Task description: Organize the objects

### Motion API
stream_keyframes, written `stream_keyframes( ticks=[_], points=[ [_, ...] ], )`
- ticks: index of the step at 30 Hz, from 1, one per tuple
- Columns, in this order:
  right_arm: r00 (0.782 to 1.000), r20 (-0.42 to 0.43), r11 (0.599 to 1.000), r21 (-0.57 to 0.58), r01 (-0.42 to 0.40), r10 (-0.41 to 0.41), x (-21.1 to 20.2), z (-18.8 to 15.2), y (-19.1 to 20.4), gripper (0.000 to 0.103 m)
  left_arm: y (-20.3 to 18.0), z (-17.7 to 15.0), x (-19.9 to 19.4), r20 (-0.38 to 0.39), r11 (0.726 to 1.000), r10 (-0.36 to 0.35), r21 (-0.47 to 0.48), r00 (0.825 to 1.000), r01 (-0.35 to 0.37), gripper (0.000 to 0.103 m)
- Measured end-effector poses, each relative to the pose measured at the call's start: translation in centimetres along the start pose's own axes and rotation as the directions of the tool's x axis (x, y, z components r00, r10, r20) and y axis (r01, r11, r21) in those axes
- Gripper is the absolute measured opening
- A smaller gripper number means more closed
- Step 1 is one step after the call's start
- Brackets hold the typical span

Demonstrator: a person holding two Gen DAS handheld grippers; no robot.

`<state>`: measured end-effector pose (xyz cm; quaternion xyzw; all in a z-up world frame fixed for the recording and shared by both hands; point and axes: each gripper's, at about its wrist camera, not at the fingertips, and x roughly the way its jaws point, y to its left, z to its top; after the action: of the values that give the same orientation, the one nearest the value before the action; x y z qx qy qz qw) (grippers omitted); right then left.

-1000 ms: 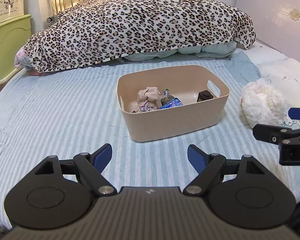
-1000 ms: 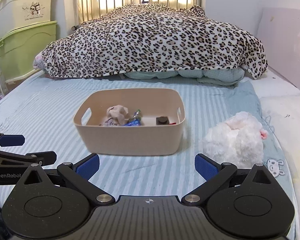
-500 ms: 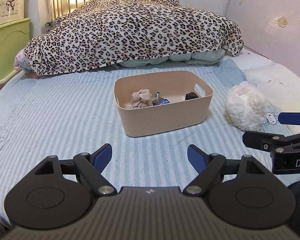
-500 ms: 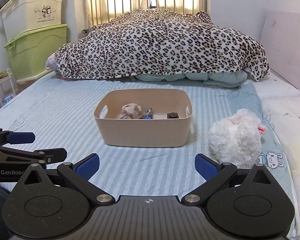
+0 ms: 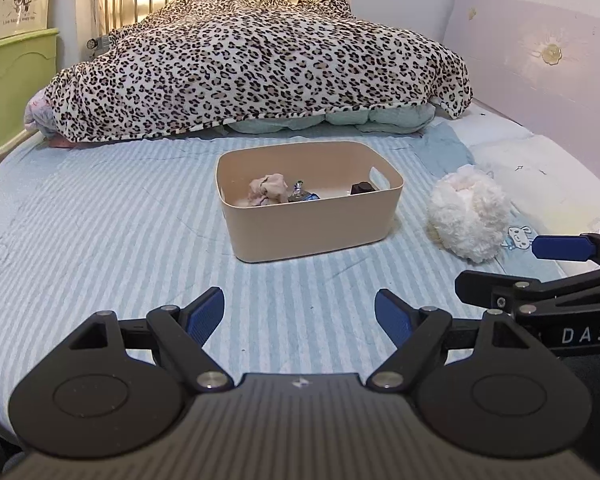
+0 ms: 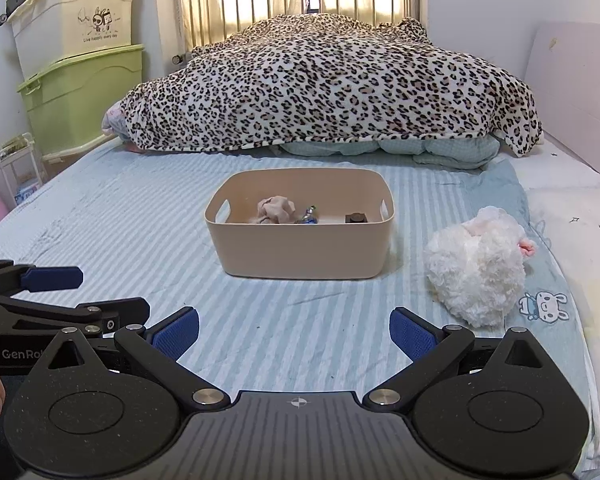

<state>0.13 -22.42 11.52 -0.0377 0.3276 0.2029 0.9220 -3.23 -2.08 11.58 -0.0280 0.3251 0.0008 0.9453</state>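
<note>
A beige bin (image 5: 312, 228) (image 6: 304, 256) stands mid-bed on the striped sheet. Inside lie a crumpled pink cloth (image 5: 269, 189) (image 6: 275, 209), a blue wrapper (image 5: 300, 194) (image 6: 309, 216) and a small dark block (image 5: 362, 189) (image 6: 356, 218). A white fluffy plush (image 5: 470, 214) (image 6: 476, 270) lies on the sheet right of the bin. My left gripper (image 5: 299, 314) is open and empty, well short of the bin. My right gripper (image 6: 294, 334) is open and empty, also short of the bin; it shows at the right edge of the left wrist view (image 5: 540, 264).
A leopard-print blanket (image 5: 256, 76) (image 6: 332, 92) is heaped over bedding at the far end. Green and cream storage boxes (image 6: 80, 64) stand left of the bed. A pale headboard panel (image 5: 540, 60) and a white pillow (image 6: 580, 220) lie to the right.
Both grippers have drawn back from the bin, which looks smaller and farther now. Both stay open and empty. Nothing on the bed has moved.
</note>
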Motion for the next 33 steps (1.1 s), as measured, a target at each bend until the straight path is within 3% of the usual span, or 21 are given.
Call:
stream_keyframes(
  ticks=[33],
  points=[
    [1.000,-0.022,1.000,-0.025,0.000,0.000,-1.5,-1.0,0.3,0.103,0.1,-1.9,-1.3,-0.033,1.000,-0.020,-0.021,0.999,0.020,0.083]
  ],
)
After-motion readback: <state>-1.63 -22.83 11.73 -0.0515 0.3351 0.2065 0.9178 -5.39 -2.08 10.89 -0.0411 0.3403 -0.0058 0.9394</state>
